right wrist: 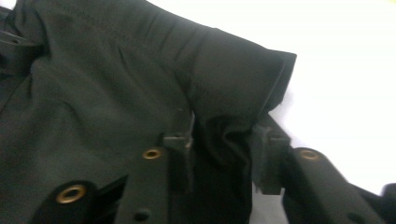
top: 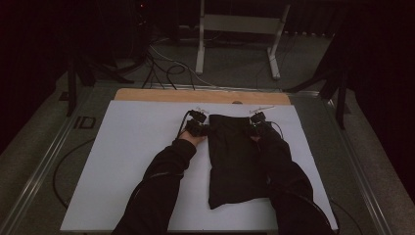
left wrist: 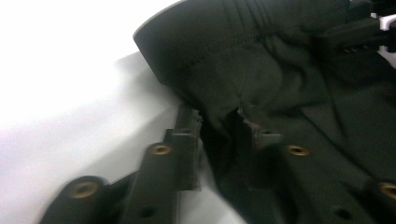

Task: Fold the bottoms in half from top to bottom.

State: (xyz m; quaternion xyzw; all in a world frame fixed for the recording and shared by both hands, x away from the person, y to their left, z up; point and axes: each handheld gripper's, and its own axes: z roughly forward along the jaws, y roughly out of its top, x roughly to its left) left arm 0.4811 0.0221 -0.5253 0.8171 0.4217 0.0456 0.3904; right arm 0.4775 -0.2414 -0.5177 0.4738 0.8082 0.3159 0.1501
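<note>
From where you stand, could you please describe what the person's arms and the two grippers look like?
Both forearms wear dark long sleeves. The left gripper and right gripper are black, each trailing a thin dark cable. Their flat black jaws carry brass-coloured rivets and square pads.

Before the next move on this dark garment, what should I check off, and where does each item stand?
1. Left claw has garment fabric bunched between its jaws: ok.
2. Right claw has fabric bunched between its jaws: ok.
3. Both claws sit at the garment's far corners, left claw and right claw: ok.
4. Grips catch every layer: cannot tell.
5. Garment lies flat on the white board: ok.
</note>
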